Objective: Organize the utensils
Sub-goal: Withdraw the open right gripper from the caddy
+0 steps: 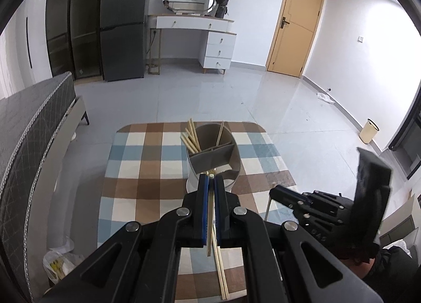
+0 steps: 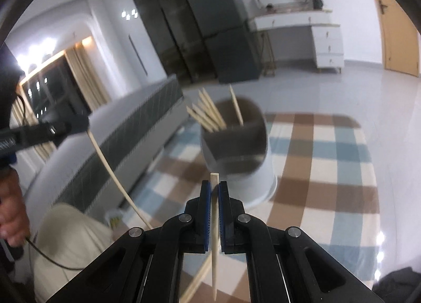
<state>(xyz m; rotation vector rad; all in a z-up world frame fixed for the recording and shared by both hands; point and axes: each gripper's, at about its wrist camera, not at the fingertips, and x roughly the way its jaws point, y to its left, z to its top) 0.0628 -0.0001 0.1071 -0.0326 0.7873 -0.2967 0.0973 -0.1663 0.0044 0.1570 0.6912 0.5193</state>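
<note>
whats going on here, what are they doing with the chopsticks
A person is sorting chopsticks into a round divided holder on a checked tablecloth. The left gripper is shut on one chopstick, and the right gripper is shut on another. Several chopsticks already stand in the holder, and a loose pair lies on the cloth below the left gripper.

Bright, even daylight in the left view; right view motion-blurred, both bowed and dark-cornered.
</note>
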